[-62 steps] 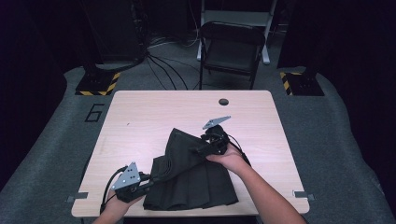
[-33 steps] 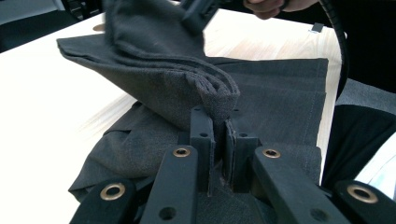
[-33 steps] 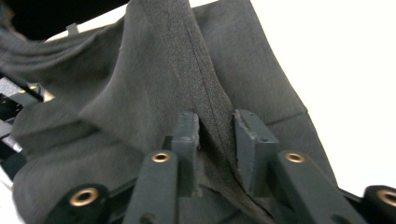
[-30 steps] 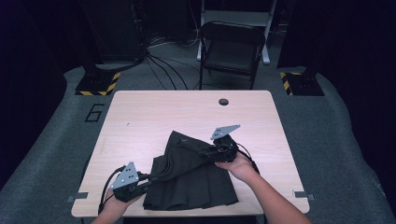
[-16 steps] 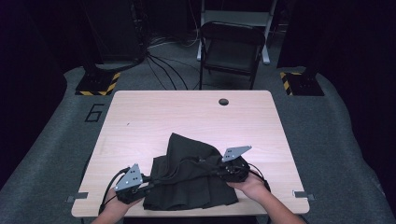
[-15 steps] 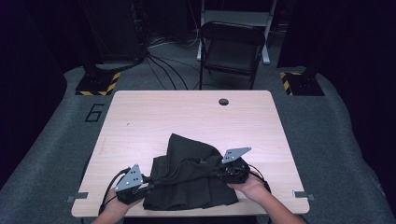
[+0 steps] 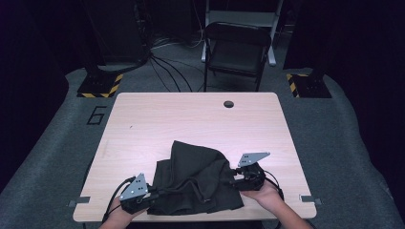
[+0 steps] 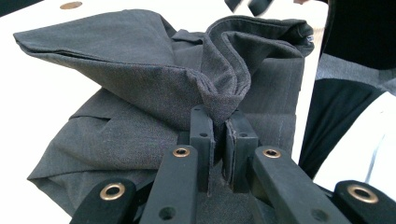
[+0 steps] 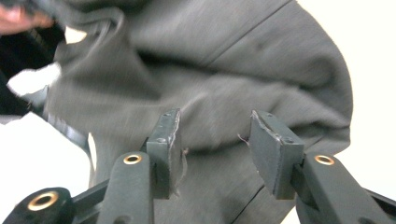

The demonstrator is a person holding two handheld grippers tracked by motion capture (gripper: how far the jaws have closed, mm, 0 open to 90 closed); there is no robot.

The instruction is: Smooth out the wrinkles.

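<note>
A dark garment (image 7: 196, 181) lies bunched at the bench's (image 7: 191, 119) near edge. The left claw (image 8: 218, 140) pinches a fold tight. The right claw (image 9: 215, 144) has just been opening, its jaws apart over loose cloth. Best to settle on one edge before closing, holding the left steady.

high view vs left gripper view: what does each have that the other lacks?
High view alone: the folding chair, the table's grommet hole seen dark, and the right gripper at the dark garment's right edge.
Left gripper view alone: the left gripper pinching a fold of cloth between its pads.
Both: the garment bunched on the table.
</note>
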